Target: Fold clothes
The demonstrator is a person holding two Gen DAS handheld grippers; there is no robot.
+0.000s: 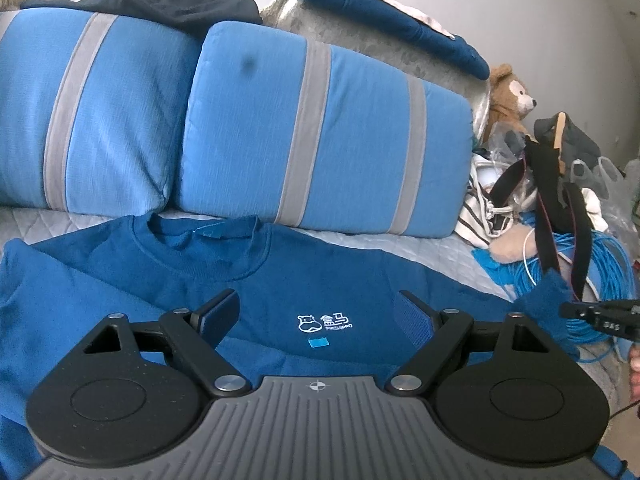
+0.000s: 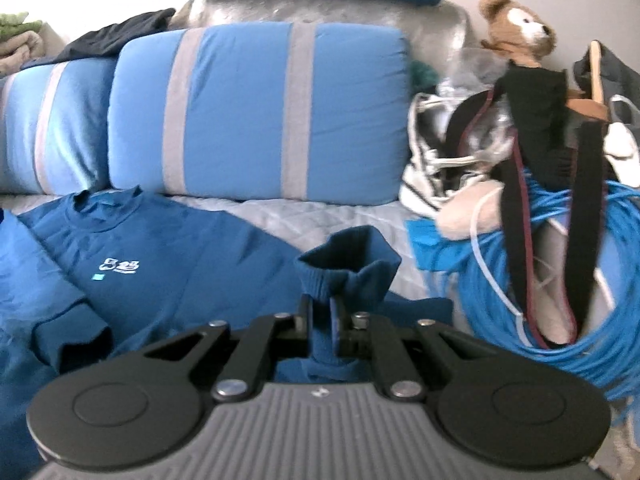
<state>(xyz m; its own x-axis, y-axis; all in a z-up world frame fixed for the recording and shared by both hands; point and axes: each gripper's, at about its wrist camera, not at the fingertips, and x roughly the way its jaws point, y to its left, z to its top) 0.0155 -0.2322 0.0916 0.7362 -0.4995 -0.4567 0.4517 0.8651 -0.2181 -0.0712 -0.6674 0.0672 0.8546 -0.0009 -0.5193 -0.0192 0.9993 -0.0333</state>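
Fingers of the right gripper point(image 2: 322, 312) pinch the sweatshirt point(image 2: 168, 256) cuff point(image 2: 348, 268); beyond them blue cable coils point(image 2: 500, 280). Left gripper point(image 1: 316, 312) fingers gape wide over the chest logo point(image 1: 326, 322), pillows point(image 1: 320, 136) ahead.

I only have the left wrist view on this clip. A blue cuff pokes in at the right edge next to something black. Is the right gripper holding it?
Observer: Yes. The right gripper is shut on the sleeve cuff of the blue sweatshirt.
Operator: Is the cuff flat?
Observer: No, it bunches up above the closed jaws.
Operator: And the other sleeve?
Observer: The other sleeve lies folded across the sweatshirt's lower left.
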